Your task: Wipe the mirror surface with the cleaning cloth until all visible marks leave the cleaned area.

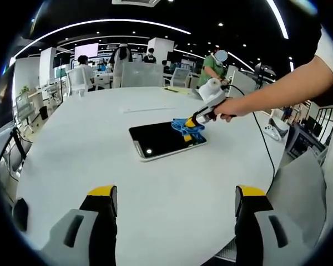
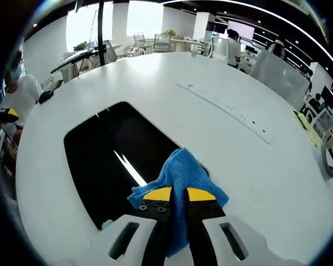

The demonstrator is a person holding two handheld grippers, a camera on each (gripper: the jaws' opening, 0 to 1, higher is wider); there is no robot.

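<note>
In my left gripper view the mirror [image 1: 165, 140] lies flat near the middle of the white table [image 1: 72, 160], a dark glossy rectangle with rounded corners and a thin pale rim. It reflects a small bright ceiling light near its near corner. The cloth [image 1: 187, 128] is blue, crumpled, and sits on the mirror's far right corner, pinched by my right gripper [image 1: 194, 123], which comes in from the right with a bare forearm [image 1: 283, 88] behind it. A black cable [image 1: 263, 138] trails from it across the table toward the right edge.

My left gripper [image 1: 175, 202] hovers over the near edge of the table, its yellow-tipped black jaws set wide apart with nothing between them.

In my right gripper view the right gripper [image 2: 178, 195] has its jaws pressed together on the cloth [image 2: 180, 172], a waffle-textured microfibre that bunches above the yellow tips and hangs down between the jaws. The mirror [image 2: 108, 160] looks nearly black here, with a bright streak of reflected light on it. Its near end is cut off behind the gripper body. I cannot make out any marks on its surface. A long flush strip [image 2: 227, 108] with small slots runs across the table [image 2: 255, 166] beyond it.
</note>
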